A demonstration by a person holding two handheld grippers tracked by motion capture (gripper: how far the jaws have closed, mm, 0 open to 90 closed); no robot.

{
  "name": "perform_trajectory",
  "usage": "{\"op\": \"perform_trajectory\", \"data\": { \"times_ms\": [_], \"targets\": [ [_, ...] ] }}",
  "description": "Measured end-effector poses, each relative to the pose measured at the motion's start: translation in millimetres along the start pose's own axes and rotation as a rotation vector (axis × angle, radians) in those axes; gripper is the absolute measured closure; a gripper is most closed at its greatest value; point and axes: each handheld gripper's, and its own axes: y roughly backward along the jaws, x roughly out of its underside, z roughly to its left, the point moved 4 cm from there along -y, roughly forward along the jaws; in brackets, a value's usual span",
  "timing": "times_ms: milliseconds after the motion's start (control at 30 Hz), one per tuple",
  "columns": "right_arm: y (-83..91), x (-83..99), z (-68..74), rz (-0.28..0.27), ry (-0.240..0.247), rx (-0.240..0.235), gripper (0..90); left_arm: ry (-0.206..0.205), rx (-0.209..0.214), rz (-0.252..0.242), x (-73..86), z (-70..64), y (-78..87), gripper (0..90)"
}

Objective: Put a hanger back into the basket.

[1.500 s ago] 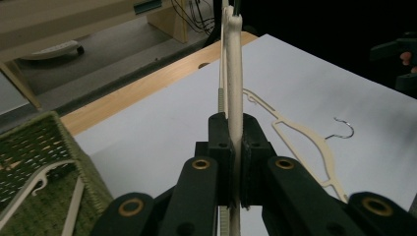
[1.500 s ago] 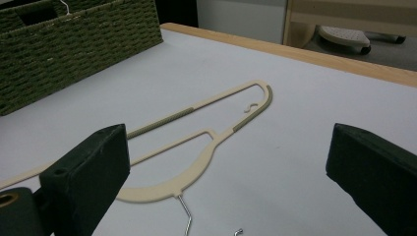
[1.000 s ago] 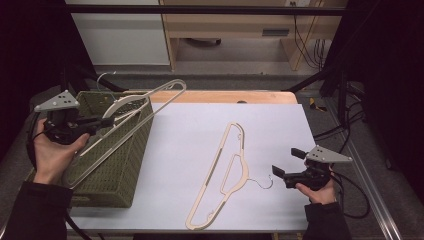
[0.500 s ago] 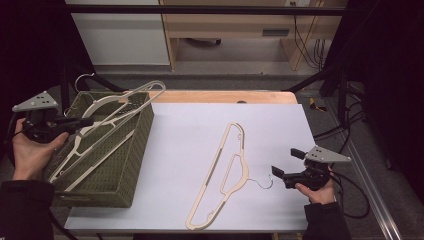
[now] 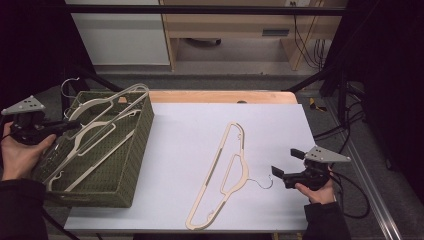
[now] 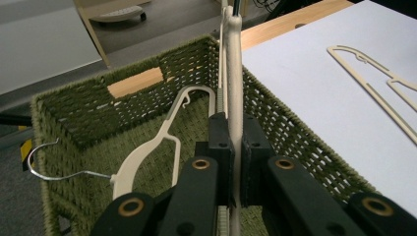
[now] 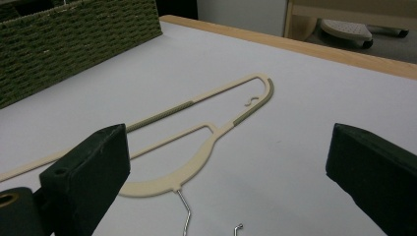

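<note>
Hangers going into the basket — that looks like the job. Woven green basket (image 5: 131, 165) sits at the table's left edge on the pale table sheet (image 5: 190, 150); it already carries one cream hanger (image 6: 147, 152) lying inside, its wire hook poking past the far-left wall.

Second cream hanger, the held one (image 5: 107, 122), lies slantwise over the basket, upper end resting on the rim near the far corner. Left gripper (image 5: 55, 127) is clamped on its bar from outside the basket's left wall.

Third hanger, the table hanger (image 5: 225, 170), lies flat on the sheet right of centre, well apart from the basket, wire hook pointing toward the right gripper (image 5: 284, 167). That gripper hovers just beside the hook with its jaws spread wide, gripping nothing.

Step in hand, as I judge it: lowering the held hanger into the basket. Next move would call for tipping its raised end below the rim, then letting go; after that the right gripper should close on the table hanger near its neck.

View differences: left gripper view gives the grip itself, both jaws pressed flat against the cream bar, edge-on, which the high view leaves too small to read. Right gripper view shows the table hanger's grey non-slip strips and small notch near its far end, and the wide gap between its own jaws. High view alone gives the layout of all three hangers.
</note>
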Motion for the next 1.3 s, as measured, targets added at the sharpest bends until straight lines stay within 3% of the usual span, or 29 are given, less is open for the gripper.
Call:
{"op": "perform_trajectory", "data": {
  "times_ms": [200, 600, 967, 1100, 1267, 1300],
  "targets": [
    [-0.9, 0.5, 0.3, 0.005, 0.001, -0.001, 3.4, 0.022, -0.003, -0.013, 6.8, 7.7, 0.7, 86.0],
    [-1.4, 1.2, 0.6, 0.011, -0.001, -0.001, 3.5, 0.036, -0.011, 0.065, 17.7, 9.8, -21.7, 86.0],
    [-3.4, 1.9, 1.3, 0.019, 0.005, -0.004, 3.5, 0.128, 0.015, 0.13, 58.9, 8.2, -53.5, 85.9],
    [-3.7, 2.2, 1.3, 0.023, 0.01, -0.008, 3.4, 0.171, 0.028, 0.113, 64.6, 8.9, -56.1, 85.4],
    [-3.4, 2.2, 1.5, 0.023, 0.008, -0.008, 3.5, 0.196, -0.031, 0.132, 67.5, 13.0, -57.8, 84.7],
    [-3.5, 2.1, 1.6, 0.021, 0.004, -0.007, 3.5, 0.19, -0.058, 0.143, 67.1, 14.3, -58.1, 84.5]
  ]
}}
